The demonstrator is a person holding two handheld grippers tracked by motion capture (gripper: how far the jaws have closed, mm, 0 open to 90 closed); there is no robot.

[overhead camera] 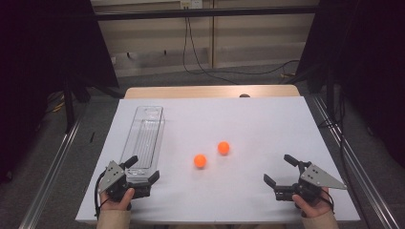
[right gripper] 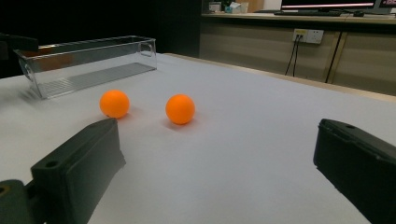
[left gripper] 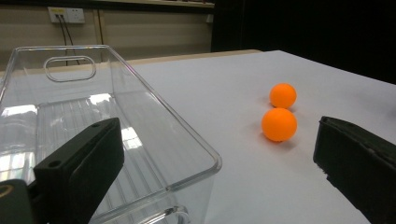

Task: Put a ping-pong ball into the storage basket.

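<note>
Two orange balls lie on the white table: the near ball [overhead camera: 200, 161] [left gripper: 279, 124] [right gripper: 114, 103] and the far ball [overhead camera: 223, 148] [left gripper: 283, 95] [right gripper: 180, 109]. A long clear plastic bin [overhead camera: 143, 138] [left gripper: 154, 135] [right gripper: 88, 63] stands empty at the left. My left gripper [overhead camera: 142, 170] [left gripper: 217, 168] rests open at the bin's near end, one jaw over the bin, the other beside it. At the front right my right gripper [overhead camera: 280, 170] [right gripper: 217, 172] is open, nothing between its jaws, pointing toward the balls.
The white table top [overhead camera: 248, 124] ends at a wooden strip [overhead camera: 210, 91] at the back. Metal rails [overhead camera: 52, 167] run along both sides. Dark curtains and cables lie beyond the table.
</note>
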